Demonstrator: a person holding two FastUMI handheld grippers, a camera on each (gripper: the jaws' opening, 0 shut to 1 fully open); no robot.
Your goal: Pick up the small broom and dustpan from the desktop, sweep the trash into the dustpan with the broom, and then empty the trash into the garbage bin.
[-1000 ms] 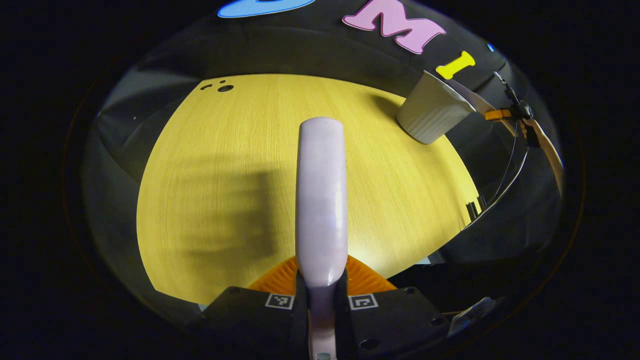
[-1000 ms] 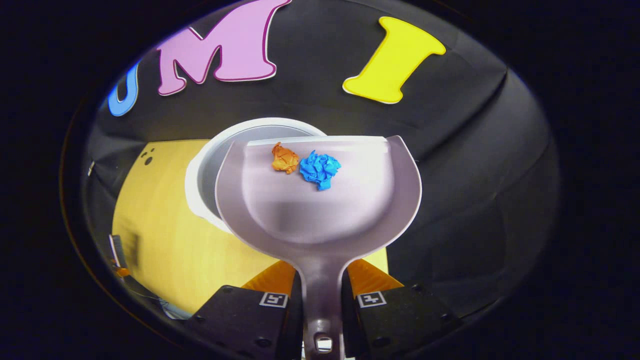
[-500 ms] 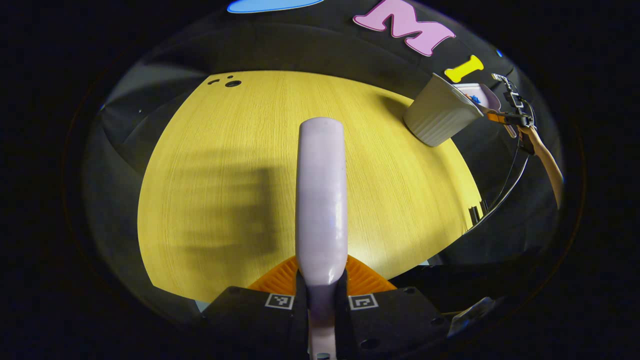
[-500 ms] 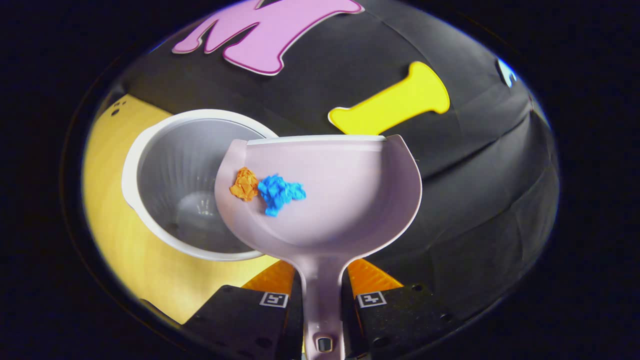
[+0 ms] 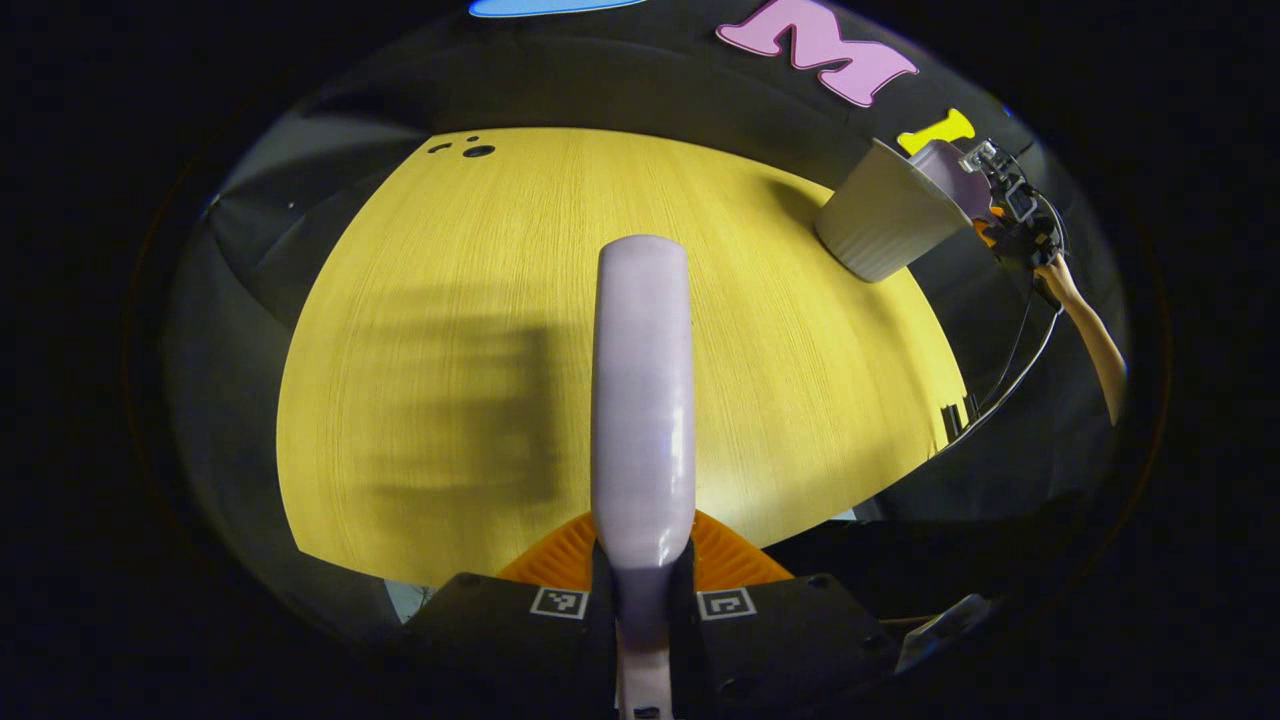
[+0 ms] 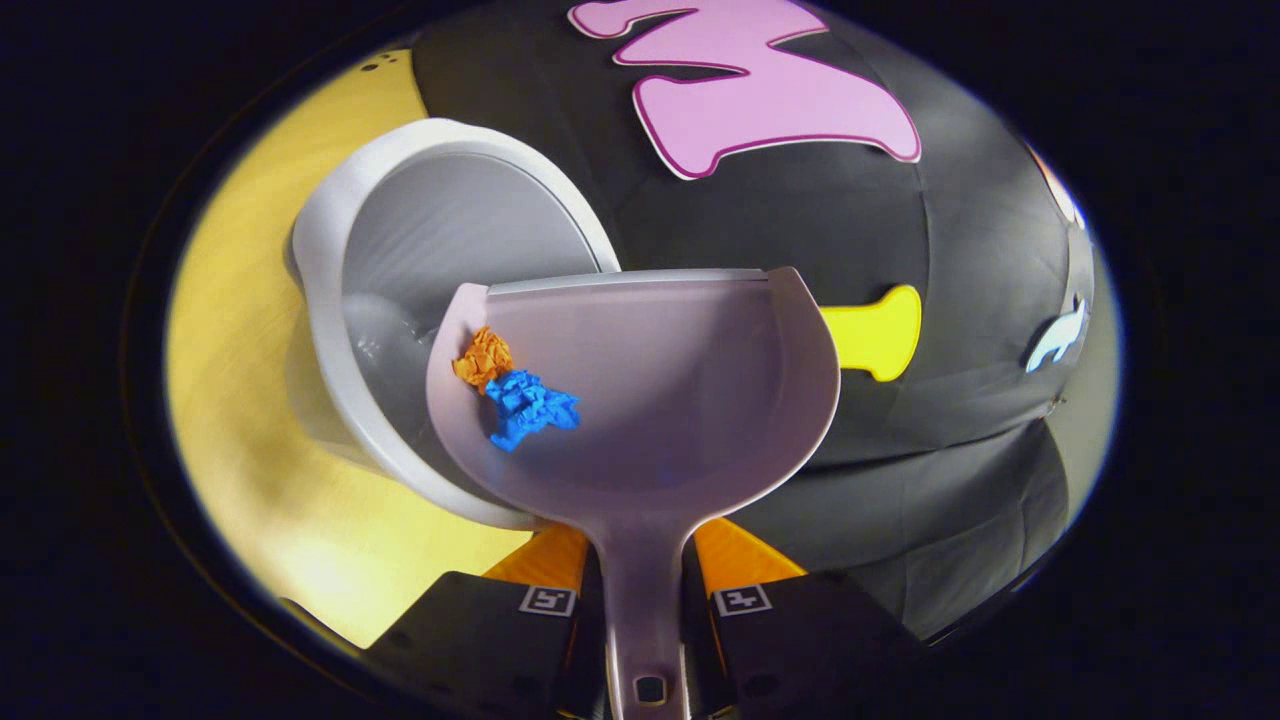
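Item, right gripper (image 6: 643, 580): my two fingers are pressed against either side of the dustpan (image 6: 650, 400) handle, holding it firm. The pan is rolled toward its left side, its left wall hanging over the open mouth of the garbage bin (image 6: 400, 230).

Item, trash: one orange paper wad (image 6: 484, 357) and one blue paper wad (image 6: 528, 408), touching each other, both lodged against the pan's lowered left wall, still inside the pan.

Item, garbage bin: pale, ribbed, round-rimmed, standing on the yellow wooden desktop (image 6: 250, 480) near its far edge, just in front of the black cloth wall (image 6: 960, 330). In the left gripper view the bin (image 5: 880, 225) sits at the far right corner of the desktop (image 5: 450, 330), with the pan (image 5: 955, 180) tipped at its rim and the right gripper (image 5: 1015, 225) just behind it, held by a hand and forearm (image 5: 1085, 325); a dark cable (image 5: 1015, 370) trails down from it.

Item, left gripper (image 5: 643, 585): my fingers are clamped on the handle of the small broom (image 5: 642, 400), which runs straight forward above the desktop. I cannot see its bristles from here. The broom is held well apart from the bin, casting a broad shadow (image 5: 460, 400) on the wood to its left.
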